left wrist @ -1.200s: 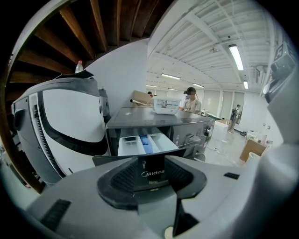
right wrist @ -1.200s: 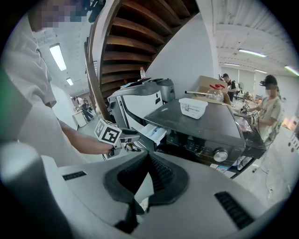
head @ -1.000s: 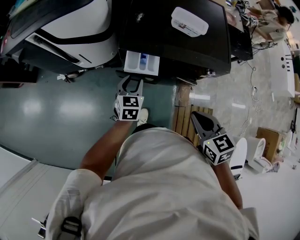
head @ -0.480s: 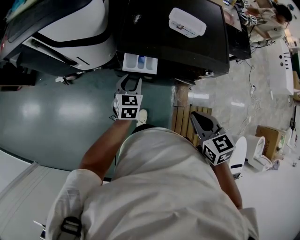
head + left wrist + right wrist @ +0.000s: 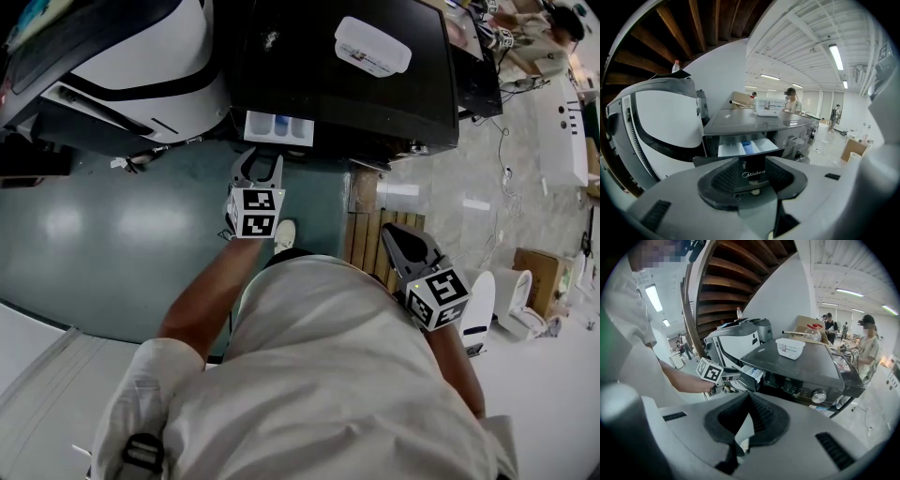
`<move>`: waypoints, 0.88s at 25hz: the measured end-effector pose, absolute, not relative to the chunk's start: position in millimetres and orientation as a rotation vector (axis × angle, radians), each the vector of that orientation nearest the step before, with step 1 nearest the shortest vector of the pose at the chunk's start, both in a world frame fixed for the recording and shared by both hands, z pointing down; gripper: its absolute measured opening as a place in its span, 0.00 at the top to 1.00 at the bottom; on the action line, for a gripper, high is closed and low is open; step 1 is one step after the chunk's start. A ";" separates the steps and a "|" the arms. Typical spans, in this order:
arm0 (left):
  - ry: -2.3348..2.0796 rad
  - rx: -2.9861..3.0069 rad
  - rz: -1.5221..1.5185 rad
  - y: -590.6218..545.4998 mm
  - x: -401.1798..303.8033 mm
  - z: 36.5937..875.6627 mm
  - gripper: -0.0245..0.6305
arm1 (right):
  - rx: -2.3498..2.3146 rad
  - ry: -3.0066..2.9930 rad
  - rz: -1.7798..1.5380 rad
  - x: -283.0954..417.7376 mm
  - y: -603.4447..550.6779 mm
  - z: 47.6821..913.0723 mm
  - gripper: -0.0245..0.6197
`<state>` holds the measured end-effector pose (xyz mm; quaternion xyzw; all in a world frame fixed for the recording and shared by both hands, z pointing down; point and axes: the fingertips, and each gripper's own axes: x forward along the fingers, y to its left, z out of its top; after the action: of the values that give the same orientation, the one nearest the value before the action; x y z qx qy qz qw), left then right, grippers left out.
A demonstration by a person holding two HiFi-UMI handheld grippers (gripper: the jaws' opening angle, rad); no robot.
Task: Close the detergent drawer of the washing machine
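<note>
Big open test lab: strip lights (image 5: 836,56) overhead, wooden staircase (image 5: 736,268) above, washing machine (image 5: 754,124) ahead of the jaws, people (image 5: 868,345) beyond.

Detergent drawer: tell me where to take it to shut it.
Take its dark front panel, straight from the front: the drawer juts out of the machine, and that flat face takes a push. The left gripper sits there, jaws apart.

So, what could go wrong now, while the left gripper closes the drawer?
1. The left gripper has its jaws apart and grips nothing. It seems only to press on the front of the drawer, so it may slip off and hit the machine.
2. The drawer is partly out, with its compartments showing. A push away from its middle might skew it and jam it.
</note>
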<state>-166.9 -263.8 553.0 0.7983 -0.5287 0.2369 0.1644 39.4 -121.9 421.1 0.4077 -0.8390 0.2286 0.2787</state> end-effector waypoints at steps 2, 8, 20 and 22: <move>-1.507 2.278 0.672 -266.9 -166.6 552.8 0.70 | 1.097 -2.249 0.616 39.9 -123.5 421.3 0.96; -1.496 2.279 0.672 -272.1 -165.8 551.8 0.70 | 1.103 -2.243 0.619 40.7 -127.4 421.4 0.96; -1.479 2.294 0.674 -285.0 -166.0 553.5 0.71 | 1.120 -2.234 0.626 38.7 -138.3 423.9 0.96; -1.479 2.296 0.672 -287.6 -165.9 553.3 0.71 | 1.116 -2.232 0.632 37.5 -139.5 424.7 0.96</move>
<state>-165.9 -287.6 553.3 0.8053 -0.5189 0.2355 0.1637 37.5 -139.5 424.7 0.4163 -0.8325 0.2356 0.2796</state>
